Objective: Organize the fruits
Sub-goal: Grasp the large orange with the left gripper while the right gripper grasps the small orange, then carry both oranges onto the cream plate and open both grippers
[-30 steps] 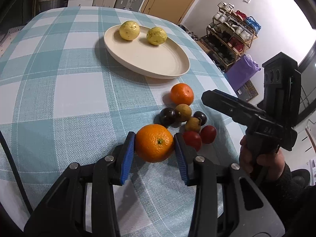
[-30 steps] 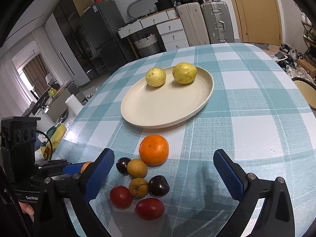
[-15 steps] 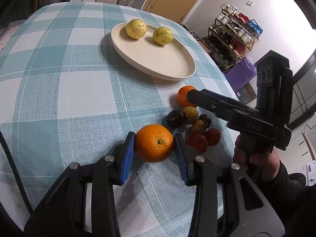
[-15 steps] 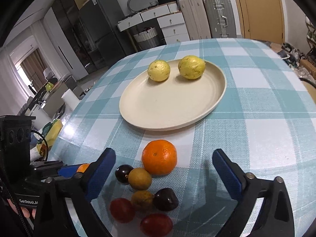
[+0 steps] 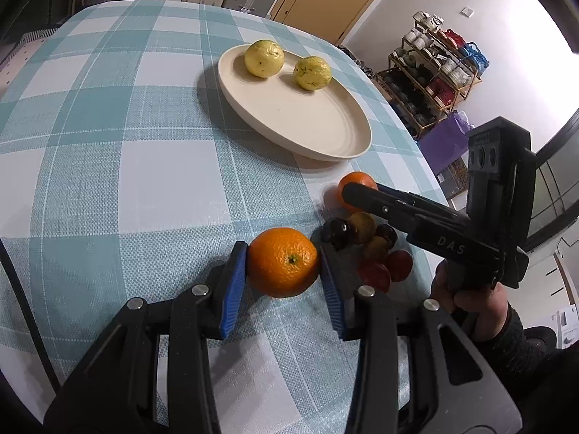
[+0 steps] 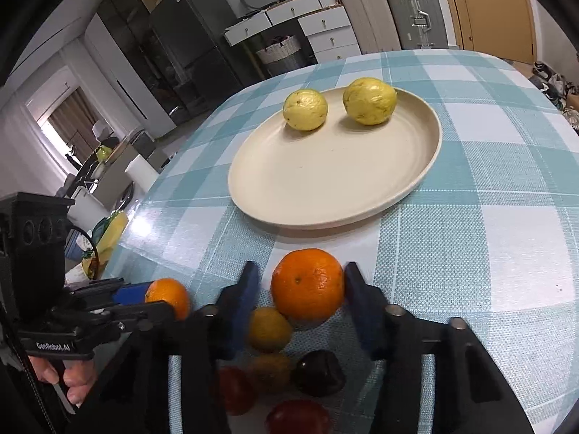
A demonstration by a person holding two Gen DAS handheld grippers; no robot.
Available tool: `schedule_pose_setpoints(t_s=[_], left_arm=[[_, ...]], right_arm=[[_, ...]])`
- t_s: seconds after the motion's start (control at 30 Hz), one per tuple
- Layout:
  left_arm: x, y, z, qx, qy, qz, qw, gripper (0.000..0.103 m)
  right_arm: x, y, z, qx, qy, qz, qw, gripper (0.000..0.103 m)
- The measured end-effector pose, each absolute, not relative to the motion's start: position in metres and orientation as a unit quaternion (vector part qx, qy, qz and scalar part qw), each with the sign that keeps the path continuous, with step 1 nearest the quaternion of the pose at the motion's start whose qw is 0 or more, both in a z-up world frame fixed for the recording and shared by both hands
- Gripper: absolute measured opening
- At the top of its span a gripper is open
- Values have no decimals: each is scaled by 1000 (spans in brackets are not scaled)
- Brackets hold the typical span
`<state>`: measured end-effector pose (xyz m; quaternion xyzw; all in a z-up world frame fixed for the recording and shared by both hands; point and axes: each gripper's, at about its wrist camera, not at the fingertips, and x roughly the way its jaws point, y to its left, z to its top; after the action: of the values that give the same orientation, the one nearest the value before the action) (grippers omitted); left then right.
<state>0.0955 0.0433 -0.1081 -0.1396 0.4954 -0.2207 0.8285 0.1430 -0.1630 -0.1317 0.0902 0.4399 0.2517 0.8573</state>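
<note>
Two oranges are the items in hand. The left tool [image 5: 283, 269] is clenched on the first orange [image 5: 283, 267], its blue pads [image 5: 237, 278] bearing on opposite sides at the widest girth, just above the counter [image 5: 126, 181]. The right tool [image 6: 302, 291] brackets the second orange [image 6: 307, 284], which rests on the counter near the rim of the plate [image 6: 430, 166]; the right-hand pad sits at the peel, a narrow gap shows on the left side, so the tool is partly released and not yet gripping.

Handling, as judged: each orange is firm, moderately heavy for its size, with a pebbled peel that offers fair friction. Being round, it rolls if set down carelessly. Take hold across the equator, pads level and opposed; moderate force is enough, since excess force bruises the rind.

Surroundings: two yellow fruits [image 6: 305, 110] occupy the far side of the plate, leaving the near part bare. A cluster of small fruits [image 6: 269, 329], yellow-brown, dark and red, lies directly under and behind the right tool, touching or almost touching the second orange. Closing or lifting at an angle may knock these and send them rolling toward the counter edge, which is close on that side. The two tools work near each other; keep their paths to the plate apart
</note>
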Motion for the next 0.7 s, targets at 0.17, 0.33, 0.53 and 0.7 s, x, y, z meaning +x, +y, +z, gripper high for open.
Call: schedule_pose_setpoints(t_s=[0.17,0.33,0.53,0.7], left_arm=[[104,41,-103,-137,493,-217,831,36],[116,38,-98,-145,490,-214,832,36],[131,34,-87,-147,482,-212,837,36],[145,34,-78,-150,475,-207,842,36]], right_arm=[[147,-171,-133,110,447,258,849,41],[146,-184,-125,125,433,266,852,40],[143,-197,-111,139,410,275,858,40],[143,-209,-94,155,389,280,864,40]])
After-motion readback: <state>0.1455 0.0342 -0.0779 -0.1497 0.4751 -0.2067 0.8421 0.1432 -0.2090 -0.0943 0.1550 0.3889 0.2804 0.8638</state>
